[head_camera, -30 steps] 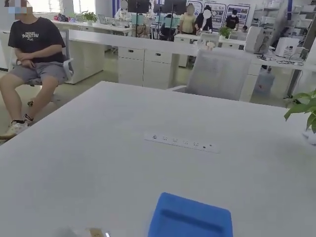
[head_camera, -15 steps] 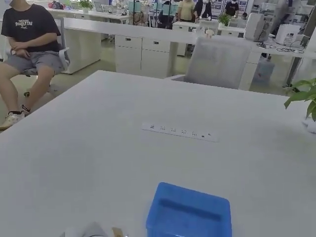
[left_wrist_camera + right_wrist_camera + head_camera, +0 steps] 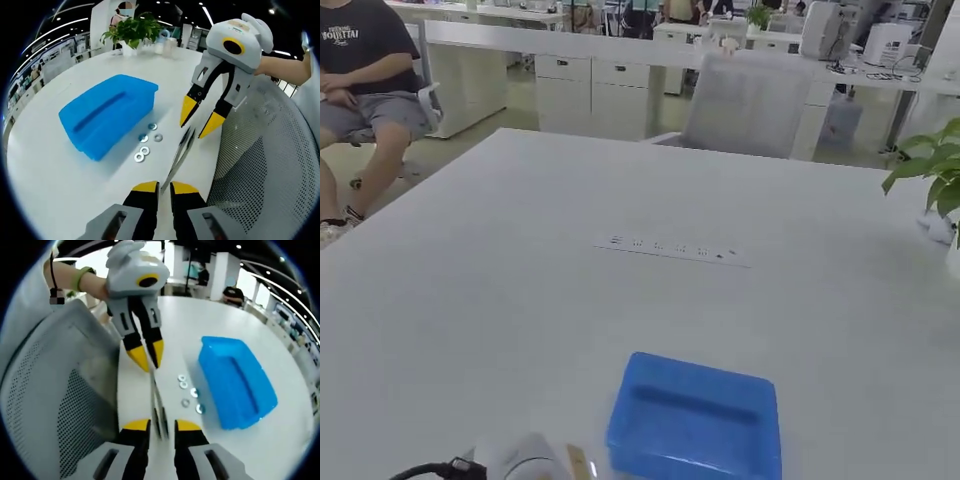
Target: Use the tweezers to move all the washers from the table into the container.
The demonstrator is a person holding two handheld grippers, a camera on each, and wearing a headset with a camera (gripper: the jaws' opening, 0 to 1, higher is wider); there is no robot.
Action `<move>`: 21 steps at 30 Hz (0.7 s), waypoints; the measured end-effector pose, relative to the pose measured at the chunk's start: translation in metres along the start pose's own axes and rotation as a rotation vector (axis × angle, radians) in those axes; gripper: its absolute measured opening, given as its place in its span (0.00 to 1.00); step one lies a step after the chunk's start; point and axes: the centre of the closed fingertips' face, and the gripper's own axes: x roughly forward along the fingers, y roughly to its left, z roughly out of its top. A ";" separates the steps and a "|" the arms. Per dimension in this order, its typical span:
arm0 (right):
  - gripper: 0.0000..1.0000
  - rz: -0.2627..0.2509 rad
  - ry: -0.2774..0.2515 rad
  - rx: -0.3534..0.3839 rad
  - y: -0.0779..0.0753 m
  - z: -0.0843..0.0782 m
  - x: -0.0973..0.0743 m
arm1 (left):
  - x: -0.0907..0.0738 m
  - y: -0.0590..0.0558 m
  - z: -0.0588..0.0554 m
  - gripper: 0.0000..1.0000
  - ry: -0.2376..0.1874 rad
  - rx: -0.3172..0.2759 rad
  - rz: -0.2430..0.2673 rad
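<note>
A blue container stands on the white table. Several small metal washers lie loose on the table beside its long side. The metal tweezers are held lengthwise between my two grippers, above the table edge. My left gripper is shut on one end of them. At the other end my right gripper stands open, its jaws on either side of the tweezers. The white housing of a gripper pokes in at the bottom of the head view.
A grey mesh chair back sits close under both grippers at the table's near edge. A power strip lies mid-table. A potted plant stands at the far right corner. A person sits beyond the table, left.
The head camera has tilted down, so the blue container and the gripper's white housing show more fully. Nothing on the table has visibly moved.
</note>
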 end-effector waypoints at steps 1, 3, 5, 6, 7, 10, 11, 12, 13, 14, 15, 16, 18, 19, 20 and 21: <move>0.15 0.004 0.005 -0.004 0.000 -0.001 0.001 | 0.001 0.000 -0.001 0.06 0.006 0.014 0.001; 0.15 0.005 0.015 -0.009 0.000 -0.003 0.003 | 0.003 0.000 -0.002 0.06 0.018 0.034 -0.001; 0.15 0.008 0.018 -0.013 0.001 -0.005 0.004 | 0.005 -0.001 -0.002 0.05 0.027 0.053 0.001; 0.15 0.011 0.017 -0.012 0.001 -0.005 0.005 | 0.006 -0.002 -0.003 0.04 0.028 0.063 -0.002; 0.15 0.011 0.016 -0.013 0.001 -0.005 0.005 | 0.006 -0.002 -0.002 0.02 0.024 0.070 0.000; 0.13 0.008 0.026 -0.027 0.001 -0.007 0.008 | 0.007 -0.002 -0.001 0.00 0.018 0.111 0.000; 0.14 0.005 0.022 -0.029 0.000 -0.007 0.008 | 0.007 -0.003 -0.001 0.00 0.020 0.120 -0.006; 0.14 0.005 0.022 -0.025 0.000 -0.007 0.008 | 0.006 -0.003 -0.001 0.00 0.017 0.145 -0.007; 0.13 0.005 0.018 -0.020 0.000 -0.007 0.008 | 0.005 -0.003 -0.001 0.00 0.016 0.154 -0.005; 0.13 0.003 0.016 -0.017 0.000 -0.007 0.008 | 0.004 -0.004 0.000 0.00 0.015 0.161 -0.005; 0.13 0.002 0.016 -0.014 -0.001 -0.007 0.008 | 0.001 -0.005 0.002 0.00 0.007 0.172 -0.004; 0.13 0.001 0.015 -0.013 -0.001 -0.007 0.008 | -0.001 -0.005 0.004 0.00 0.002 0.176 -0.004; 0.13 -0.004 0.012 -0.015 -0.001 -0.006 0.008 | -0.007 -0.007 0.009 0.00 -0.013 0.189 -0.004; 0.13 -0.006 0.009 -0.015 -0.002 -0.006 0.008 | -0.011 -0.009 0.012 0.00 -0.019 0.213 -0.002; 0.13 -0.007 0.008 -0.014 -0.002 -0.006 0.008 | -0.014 -0.010 0.014 0.00 -0.021 0.236 0.000; 0.13 -0.009 0.006 -0.013 -0.002 -0.005 0.008 | -0.016 -0.011 0.016 0.00 -0.022 0.262 0.001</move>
